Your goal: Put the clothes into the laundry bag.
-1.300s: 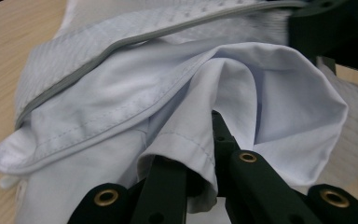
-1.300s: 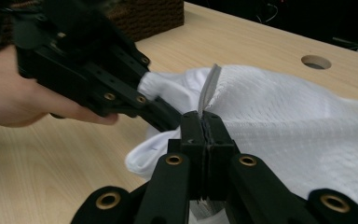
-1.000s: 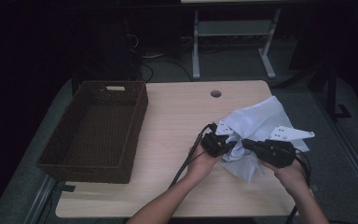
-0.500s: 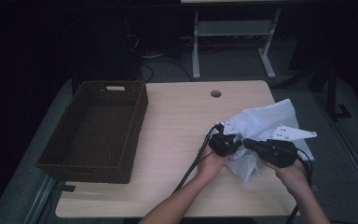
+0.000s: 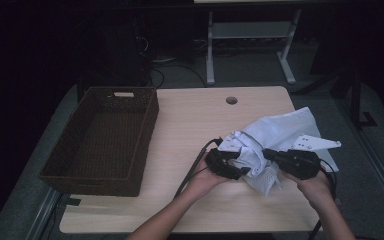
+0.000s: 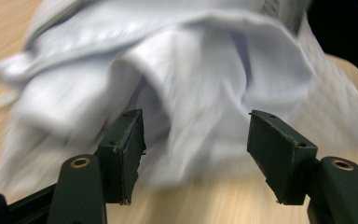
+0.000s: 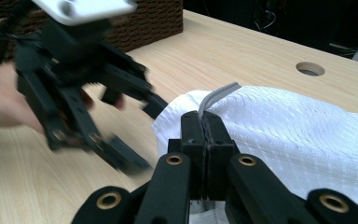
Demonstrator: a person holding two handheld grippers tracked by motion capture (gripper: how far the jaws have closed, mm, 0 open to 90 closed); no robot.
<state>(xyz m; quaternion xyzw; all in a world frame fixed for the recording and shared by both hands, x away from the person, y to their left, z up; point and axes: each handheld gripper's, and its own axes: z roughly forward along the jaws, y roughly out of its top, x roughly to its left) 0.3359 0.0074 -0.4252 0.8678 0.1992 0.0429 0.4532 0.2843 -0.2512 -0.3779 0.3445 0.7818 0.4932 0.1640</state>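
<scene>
A crumpled white cloth point(image 5: 280, 132) lies on the right part of the wooden table point(image 5: 190, 125). My right gripper point(image 5: 268, 153) comes in from the right and is shut on a grey-edged hem of the cloth point(image 7: 284, 135), which stands up between its jaws point(image 7: 205, 122). My left gripper point(image 5: 244, 171) is at the cloth's left side. Its jaws have just been opening and now stand wide point(image 6: 196, 154); folds of the cloth point(image 6: 205, 70) lie just beyond and between them, and the pads are not pressing on it. In the right gripper view the left gripper point(image 7: 144, 135) is blurred.
A dark woven basket point(image 5: 147, 120) stands on the left part of the table. A round cable hole point(image 5: 231, 100) is near the far edge. Cables trail from both grippers toward the front edge. A white desk frame point(image 5: 250, 35) stands on the floor behind.
My left gripper has let go of the cloth, opened its jaws and drawn back a little to the left. My right gripper has kept still with the hem in it.
</scene>
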